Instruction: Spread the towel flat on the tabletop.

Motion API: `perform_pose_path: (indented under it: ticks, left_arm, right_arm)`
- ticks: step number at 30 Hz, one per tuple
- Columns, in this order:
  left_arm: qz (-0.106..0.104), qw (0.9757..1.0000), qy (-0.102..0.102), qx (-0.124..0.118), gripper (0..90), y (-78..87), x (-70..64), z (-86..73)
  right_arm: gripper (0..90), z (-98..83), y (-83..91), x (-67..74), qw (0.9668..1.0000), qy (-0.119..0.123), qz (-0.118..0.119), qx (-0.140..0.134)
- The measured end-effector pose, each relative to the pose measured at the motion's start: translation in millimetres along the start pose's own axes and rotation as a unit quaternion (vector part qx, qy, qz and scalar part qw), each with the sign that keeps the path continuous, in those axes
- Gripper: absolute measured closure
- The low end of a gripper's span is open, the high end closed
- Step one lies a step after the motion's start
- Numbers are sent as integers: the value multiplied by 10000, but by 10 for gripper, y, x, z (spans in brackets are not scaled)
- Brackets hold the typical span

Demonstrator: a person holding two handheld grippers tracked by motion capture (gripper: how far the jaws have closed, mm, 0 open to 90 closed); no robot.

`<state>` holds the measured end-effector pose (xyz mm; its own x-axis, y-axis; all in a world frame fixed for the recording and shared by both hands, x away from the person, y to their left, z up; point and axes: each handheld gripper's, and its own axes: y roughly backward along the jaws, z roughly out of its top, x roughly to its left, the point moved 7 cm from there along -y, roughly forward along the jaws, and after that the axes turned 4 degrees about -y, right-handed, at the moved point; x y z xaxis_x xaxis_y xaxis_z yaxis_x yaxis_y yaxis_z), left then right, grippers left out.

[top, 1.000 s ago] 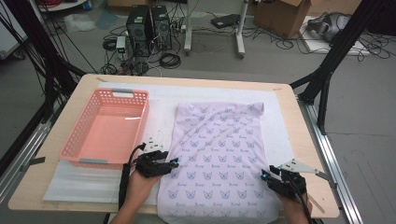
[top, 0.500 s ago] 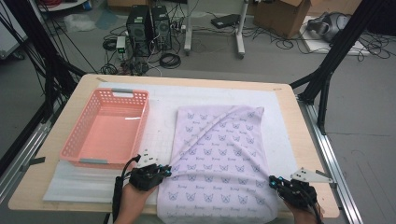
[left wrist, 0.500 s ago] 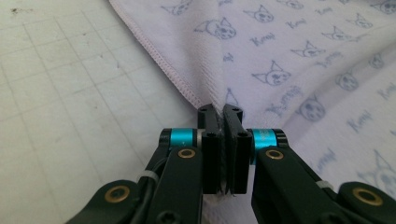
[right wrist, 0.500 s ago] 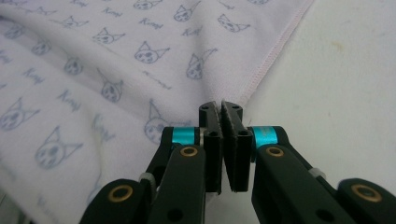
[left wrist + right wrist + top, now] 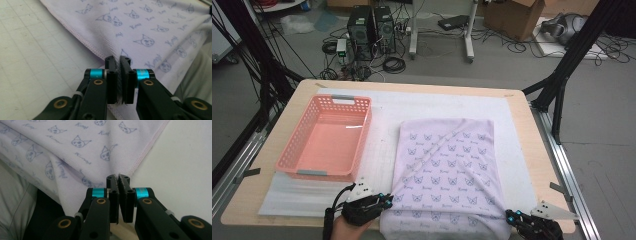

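Cloth first: pale lilac rectangular towel printed with small blue cat faces (image 5: 449,170) is lying flat on the white foam mat (image 5: 412,107), its near edge hanging over the table's near side between the two grippers.

Left gripper (image 5: 384,201) is sitting at the towel's near left corner, just ahead of the person's hand (image 5: 349,227). In the left gripper view its black jaws are pressing together on the stitched hem, a thin fold of fabric pinched between the pads (image 5: 111,75). Those jaws have just been closing and then easing open a touch, cloth between them throughout. From this gripper the towel is spreading away ahead and to the right; bare gridded mat is lying to its left.

Right gripper (image 5: 510,218) is holding the near right corner. In the right gripper view its jaws are clamping the towel's edge, the pads nearly meeting with the fabric caught between them. These jaws have just been closing on the cloth. Towel is running ahead and to the left of this gripper; plain white mat is lying to its right.

Pink perforated plastic basket (image 5: 328,137) is standing on the mat well ahead of the left gripper, apart from the towel's left edge.
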<state>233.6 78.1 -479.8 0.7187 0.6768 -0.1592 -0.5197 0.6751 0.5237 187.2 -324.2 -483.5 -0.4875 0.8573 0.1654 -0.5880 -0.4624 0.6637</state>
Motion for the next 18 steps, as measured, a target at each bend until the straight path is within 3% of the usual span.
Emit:
perform_pose_path:
  ticks: [1,2,3,6,12,15,17,18]
  left_arm:
    - [106,9999,-10,-125,693,6,17,29]
    - [154,9995,-1,-258,596,5,37,63]
    - [173,9993,30,-326,558,-1,60,93]
    - [210,9989,52,-420,495,-45,144,171]
    - [191,9985,122,-498,467,-177,287,324]
    - [190,9984,135,-512,460,-252,330,394]
    - [177,9982,173,-542,459,-284,342,430]
    - [168,9981,172,-561,459,-298,346,446]
  right_arm:
    - [810,8,11,-4,10000,-56,-34,-46]
    - [712,34,20,-19,9998,-102,-101,-130]
    - [670,76,22,-41,9994,-164,-201,-242]
    - [632,211,-39,-101,9985,-130,-340,-401]
    - [558,498,-382,-268,9972,-225,-502,-499]
    - [554,607,-621,-340,9971,-173,-662,-324]
    - [599,615,-763,-354,9968,-119,-776,-149]
    - [733,630,-770,-347,9968,-92,-756,-221]
